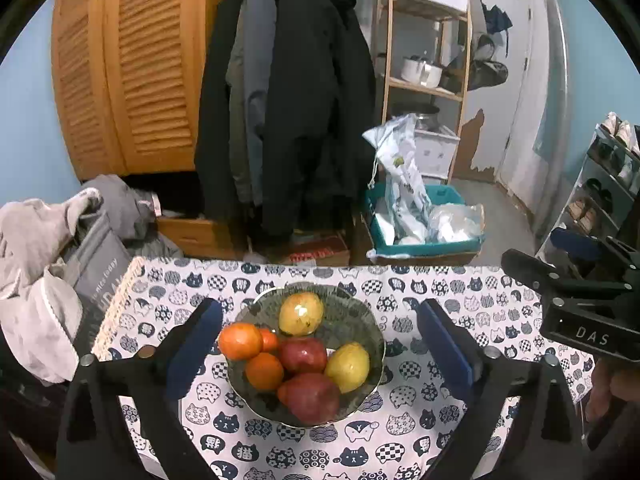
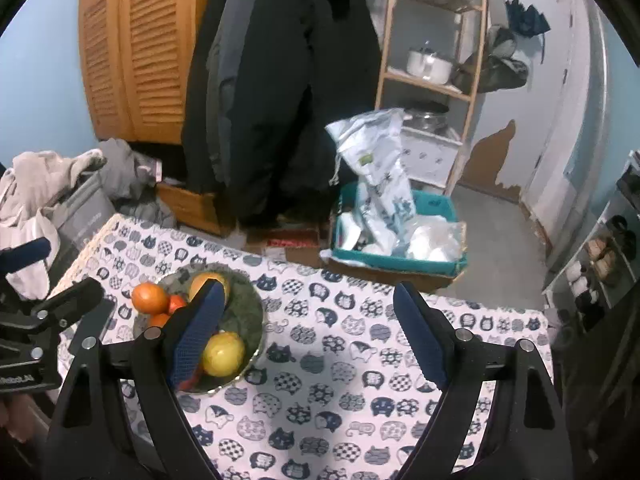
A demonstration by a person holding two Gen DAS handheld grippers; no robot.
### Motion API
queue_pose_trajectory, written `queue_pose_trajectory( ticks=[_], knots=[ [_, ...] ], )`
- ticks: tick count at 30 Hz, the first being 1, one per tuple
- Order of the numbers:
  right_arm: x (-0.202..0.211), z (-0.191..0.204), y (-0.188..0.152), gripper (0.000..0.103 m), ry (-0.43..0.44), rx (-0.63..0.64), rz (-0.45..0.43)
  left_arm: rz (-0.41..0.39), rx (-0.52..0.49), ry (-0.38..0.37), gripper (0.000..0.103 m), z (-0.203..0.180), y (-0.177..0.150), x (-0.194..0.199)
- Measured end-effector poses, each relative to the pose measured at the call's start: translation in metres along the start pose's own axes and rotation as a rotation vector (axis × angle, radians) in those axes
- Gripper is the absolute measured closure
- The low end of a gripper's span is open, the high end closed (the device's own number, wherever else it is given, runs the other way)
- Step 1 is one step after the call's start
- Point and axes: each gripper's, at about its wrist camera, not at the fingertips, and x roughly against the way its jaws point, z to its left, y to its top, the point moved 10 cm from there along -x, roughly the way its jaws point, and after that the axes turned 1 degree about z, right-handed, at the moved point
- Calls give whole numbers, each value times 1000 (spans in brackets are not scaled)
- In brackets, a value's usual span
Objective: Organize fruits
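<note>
A green glass bowl (image 1: pixel 366 330) stands on a table with a cat-print cloth (image 1: pixel 420 432). It holds several fruits: oranges (image 1: pixel 240 341), red apples (image 1: pixel 314 397) and yellow pears (image 1: pixel 348 366). My left gripper (image 1: pixel 318 350) is open, its blue pads on either side of the bowl, above it. My right gripper (image 2: pixel 310 334) is open and empty over the cloth (image 2: pixel 320 400), to the right of the bowl (image 2: pixel 246 312); its left finger (image 2: pixel 196 336) hides part of the fruit. A yellow pear (image 2: pixel 223 354) and an orange (image 2: pixel 149 298) show there.
The right gripper's body (image 1: pixel 580 312) is at the right edge of the left wrist view. A laundry basket with clothes (image 1: pixel 48 248) stands left of the table. Beyond the far edge are hanging coats (image 1: pixel 288 100), a teal bin (image 1: pixel 424 220) and a wooden shelf (image 1: pixel 428 40).
</note>
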Motion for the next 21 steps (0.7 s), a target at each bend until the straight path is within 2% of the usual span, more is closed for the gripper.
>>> queue_pose_trajectory(
  ticks=[10,21],
  knots=[
    [31,-24,-3,18,-24,-35,-78,-74,-18,36,1,-7,13,35],
    [52,-49,-19,18,-55,-36,-104,-122,-14,30,1,-15,21,53]
  ],
)
